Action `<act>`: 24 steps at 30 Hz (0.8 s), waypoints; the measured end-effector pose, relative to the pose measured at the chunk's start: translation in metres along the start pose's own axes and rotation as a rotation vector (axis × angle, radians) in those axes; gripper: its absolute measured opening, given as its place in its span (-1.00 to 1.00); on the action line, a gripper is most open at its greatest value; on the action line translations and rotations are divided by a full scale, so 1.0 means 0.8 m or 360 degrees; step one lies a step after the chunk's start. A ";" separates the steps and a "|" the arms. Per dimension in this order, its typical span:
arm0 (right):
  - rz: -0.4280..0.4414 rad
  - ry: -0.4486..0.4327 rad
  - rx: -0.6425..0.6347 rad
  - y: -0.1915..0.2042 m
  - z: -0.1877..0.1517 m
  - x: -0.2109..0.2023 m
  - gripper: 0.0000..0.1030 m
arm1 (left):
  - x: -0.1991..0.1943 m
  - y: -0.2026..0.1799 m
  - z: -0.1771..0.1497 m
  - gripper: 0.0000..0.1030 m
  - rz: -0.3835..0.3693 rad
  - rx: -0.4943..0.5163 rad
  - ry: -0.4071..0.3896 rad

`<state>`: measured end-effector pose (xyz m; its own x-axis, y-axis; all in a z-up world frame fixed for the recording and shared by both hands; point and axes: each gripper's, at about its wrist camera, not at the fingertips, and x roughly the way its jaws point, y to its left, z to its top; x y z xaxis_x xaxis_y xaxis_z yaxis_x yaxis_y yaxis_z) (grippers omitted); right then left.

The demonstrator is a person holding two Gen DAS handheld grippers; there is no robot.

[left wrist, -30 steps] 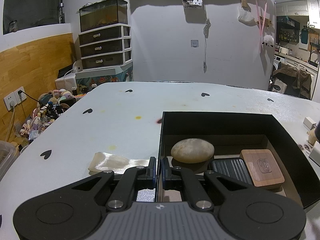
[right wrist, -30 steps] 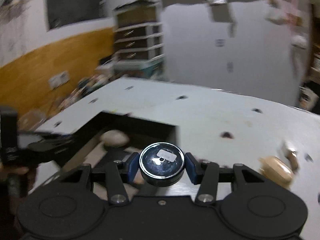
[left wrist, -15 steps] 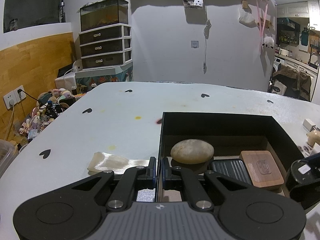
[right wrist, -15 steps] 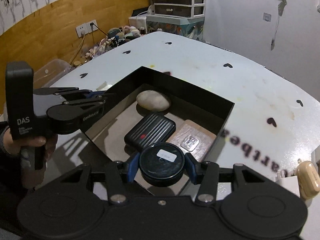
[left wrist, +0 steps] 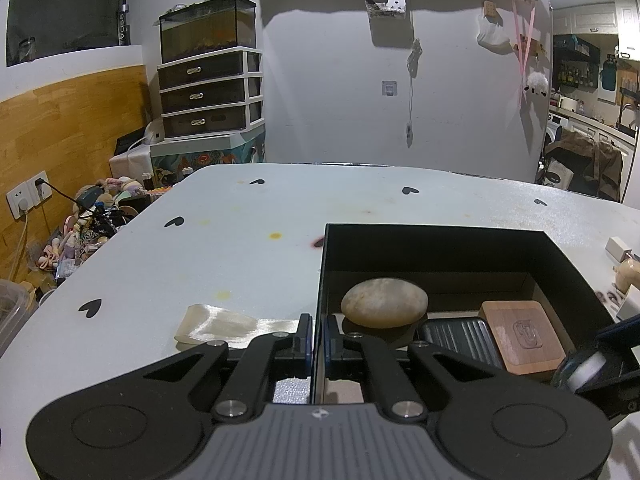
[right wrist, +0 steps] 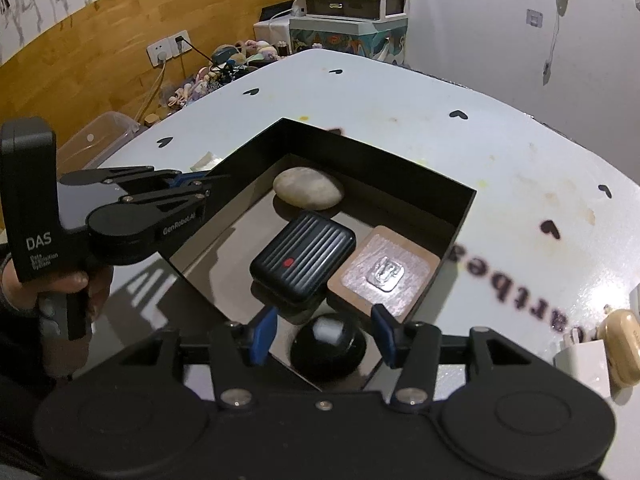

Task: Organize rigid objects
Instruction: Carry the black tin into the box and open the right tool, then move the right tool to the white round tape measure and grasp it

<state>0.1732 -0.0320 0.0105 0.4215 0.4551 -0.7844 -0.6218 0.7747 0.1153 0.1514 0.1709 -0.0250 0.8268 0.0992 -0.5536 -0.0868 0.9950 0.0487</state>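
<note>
**Left wrist view: tool pinched on box wall; right wrist view: tool spread over round tin**

Left wrist view: left tool (left wrist: 316, 338) has its fingers nearly together, clamped on the near-left wall of the black box (left wrist: 436, 236); one finger outside the wall, one inside. Box sits on the white bench (left wrist: 248, 248) with black heart marks. Inside the box: tan stone (left wrist: 384, 303) at the back-left, ribbed black case (left wrist: 460, 338) right of the stone, wooden block (left wrist: 522, 336) right of the case. Cream ribbon strip (left wrist: 224, 326) lies on the bench just left of the box. Right tool (left wrist: 596, 364) pokes in at the box's right side with something round and dark with a white label; blurred, grip not clear from here.

Right wrist view: right tool (right wrist: 324, 334) is wide open, blue pads (right wrist: 262, 336) well apart and holding nothing. Round black tin (right wrist: 328, 346) with white label sits between and below the pads, in the box's (right wrist: 376, 158) near corner, just in front of the case (right wrist: 304, 256); whether it rests on the box floor cannot be told. Block (right wrist: 384, 272) is right of the case, stone (right wrist: 308, 188) behind it. Left tool (right wrist: 200, 188) grips the box's left wall, held by a hand (right wrist: 52, 292). Beige earbud case (right wrist: 622, 344) and white adapter (right wrist: 582, 364) sit on the bench (right wrist: 500, 152) right of the box.
</note>
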 end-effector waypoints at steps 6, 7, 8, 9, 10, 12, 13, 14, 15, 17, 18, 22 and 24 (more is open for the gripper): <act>0.0005 -0.0002 0.0001 0.002 -0.001 -0.001 0.08 | 0.000 0.000 0.000 -0.90 0.0000 -0.0001 0.0000; 0.0005 -0.0002 0.0002 0.002 -0.001 -0.001 0.08 | 0.000 0.000 0.000 -0.90 0.0000 -0.0001 0.0000; 0.0004 -0.0003 0.0002 0.002 -0.001 -0.001 0.08 | 0.000 0.000 0.000 -0.90 0.0000 0.0000 0.0000; 0.0005 -0.0003 0.0004 0.002 -0.001 -0.001 0.08 | 0.000 0.000 0.000 -0.90 0.0000 0.0000 0.0000; 0.0005 -0.0003 0.0006 0.002 -0.001 -0.001 0.08 | 0.000 0.000 0.000 -0.90 0.0000 -0.0001 0.0000; 0.0006 -0.0004 0.0009 0.001 -0.001 -0.001 0.08 | 0.000 0.000 0.000 -0.90 0.0000 -0.0002 0.0000; 0.0006 -0.0005 0.0009 0.001 0.000 -0.001 0.08 | 0.000 0.000 0.000 -0.90 0.0000 0.0000 0.0000; 0.0006 -0.0004 0.0009 0.001 0.000 -0.001 0.09 | 0.000 -0.001 0.001 -0.90 0.0000 0.0000 0.0000; 0.0007 -0.0006 0.0010 0.000 0.000 -0.002 0.09 | 0.000 -0.001 0.000 -0.90 0.0000 -0.0001 0.0000; 0.0009 -0.0011 0.0014 0.000 0.000 -0.003 0.10 | 0.000 -0.001 0.001 -0.90 0.0000 0.0000 0.0000; 0.0010 -0.0015 0.0018 0.000 0.000 -0.004 0.11 | 0.000 -0.001 0.000 -0.90 0.0000 0.0000 0.0000; 0.0035 -0.0045 0.0081 -0.005 0.000 -0.013 0.16 | 0.000 -0.001 0.001 -0.90 -0.0001 -0.0002 0.0000; 0.0030 -0.0081 0.0098 -0.008 0.000 -0.021 0.18 | 0.000 -0.001 0.001 -0.90 0.0000 0.0000 0.0000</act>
<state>0.1701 -0.0443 0.0229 0.4442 0.4903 -0.7499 -0.5886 0.7907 0.1683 0.1520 0.1704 -0.0248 0.8267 0.0990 -0.5538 -0.0868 0.9951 0.0483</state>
